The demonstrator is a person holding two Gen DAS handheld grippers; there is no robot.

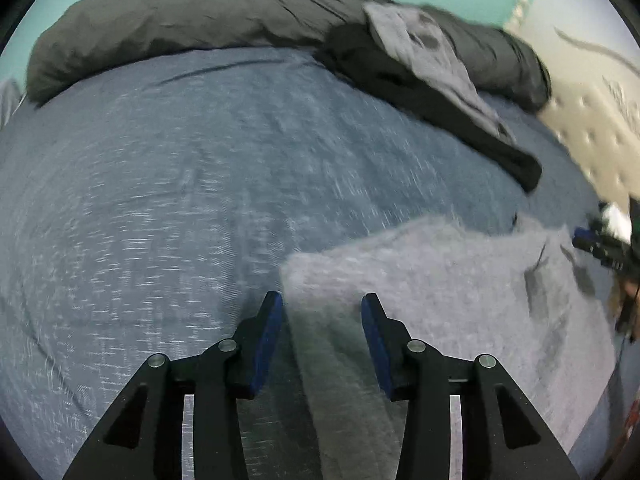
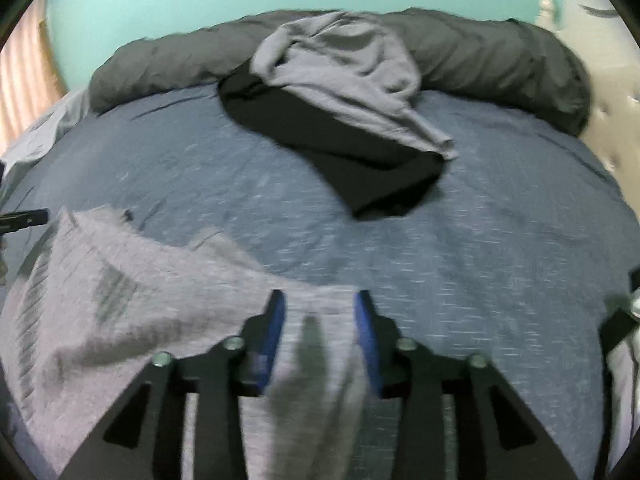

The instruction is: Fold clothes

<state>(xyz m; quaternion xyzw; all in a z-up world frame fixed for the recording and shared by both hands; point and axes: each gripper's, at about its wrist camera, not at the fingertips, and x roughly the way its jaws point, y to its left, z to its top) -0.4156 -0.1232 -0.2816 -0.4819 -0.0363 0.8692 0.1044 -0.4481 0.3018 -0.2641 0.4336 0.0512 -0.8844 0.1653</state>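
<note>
Our left gripper (image 1: pixel 322 304) and right gripper (image 2: pixel 320 302) both stand open, each over one end of the grey garment (image 1: pixel 460 280), which lies on the bed (image 1: pixel 200 180) stretching sideways between them, fabric within each gap, unpinched.

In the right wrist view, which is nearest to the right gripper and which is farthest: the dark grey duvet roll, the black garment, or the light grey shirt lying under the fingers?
From the right gripper:
1. Light grey shirt, directly under the open jaws and spreading left.
2. Black garment, mid-bed, ahead.
3. Dark grey duvet roll, along the bed's far edge by the wall.
</note>
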